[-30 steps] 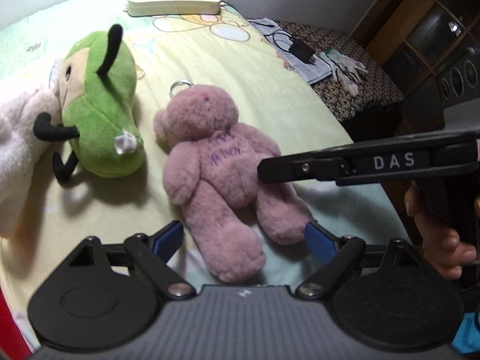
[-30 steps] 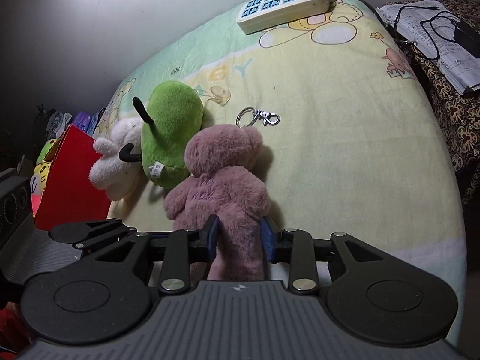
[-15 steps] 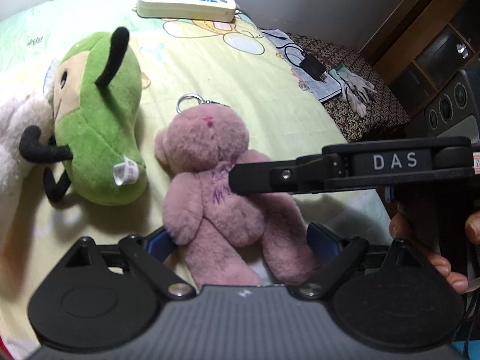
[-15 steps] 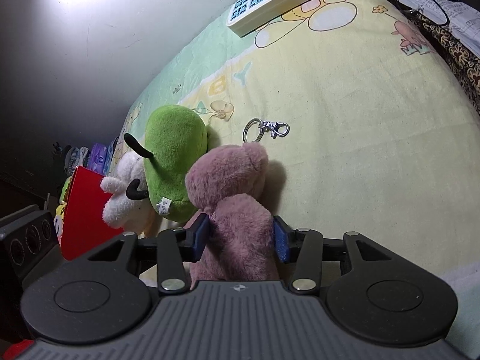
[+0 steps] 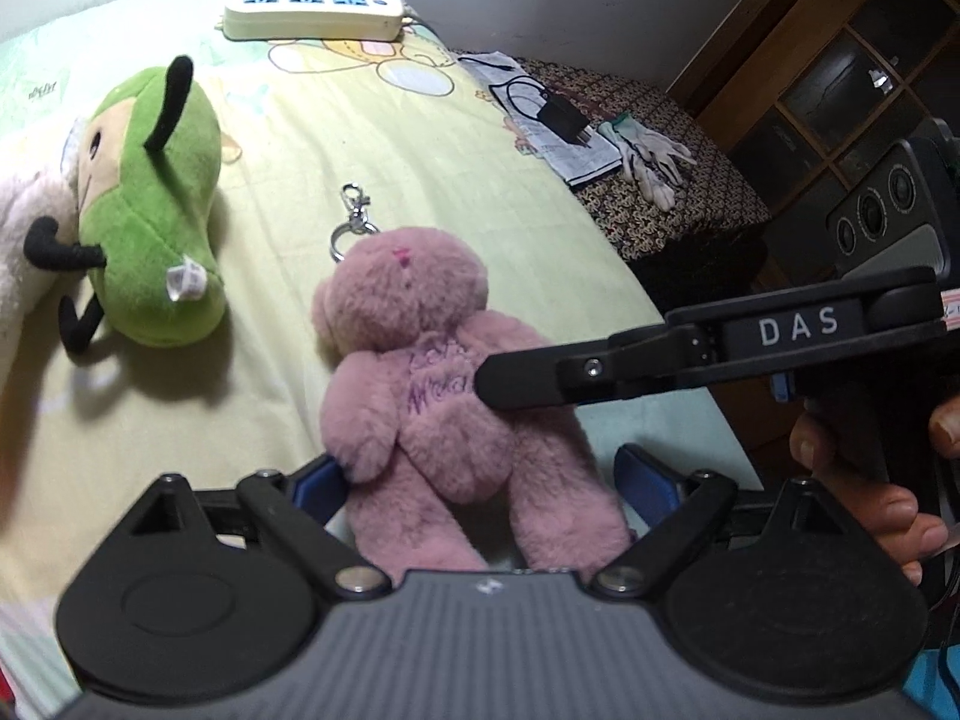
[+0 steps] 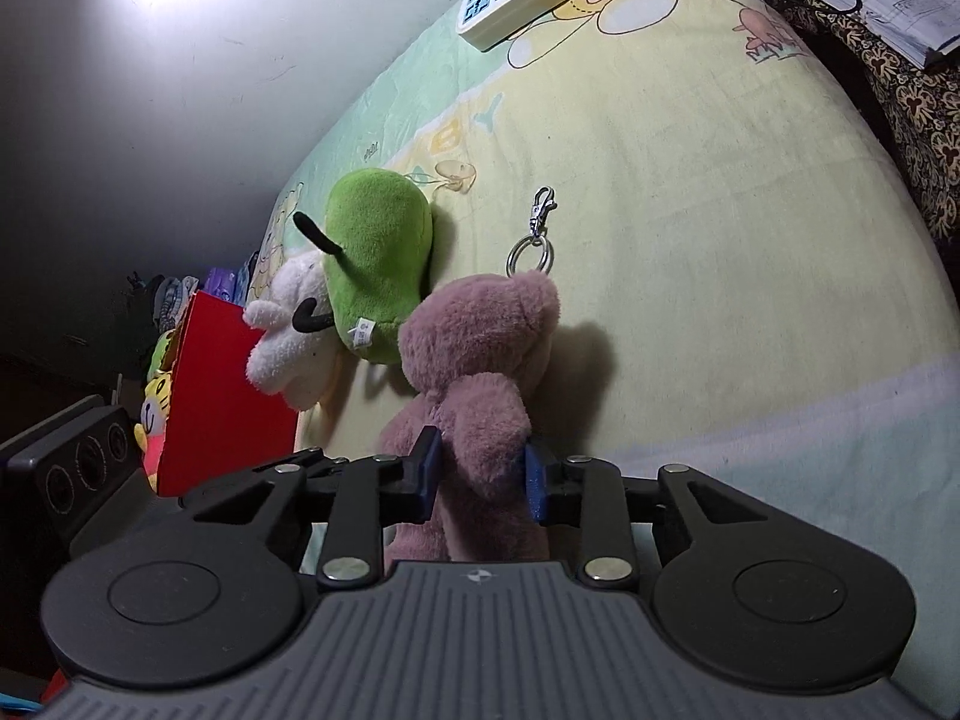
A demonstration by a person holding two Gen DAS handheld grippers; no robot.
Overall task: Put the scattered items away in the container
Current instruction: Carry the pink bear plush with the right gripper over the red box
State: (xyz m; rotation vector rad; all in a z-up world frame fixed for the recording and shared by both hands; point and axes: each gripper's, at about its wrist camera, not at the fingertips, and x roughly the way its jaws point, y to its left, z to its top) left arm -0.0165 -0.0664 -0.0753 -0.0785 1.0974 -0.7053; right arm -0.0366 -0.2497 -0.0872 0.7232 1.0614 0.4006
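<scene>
Right wrist view: right tongs just closing, pinching pink bear.

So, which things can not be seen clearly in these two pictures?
- Red container: right wrist view shows one outer wall; inside hidden.
- White plush: cut by the left wrist view's left edge.
- Pink bear: embroidered chest words partly covered by the right tongs, rest too blurred to read.
</scene>
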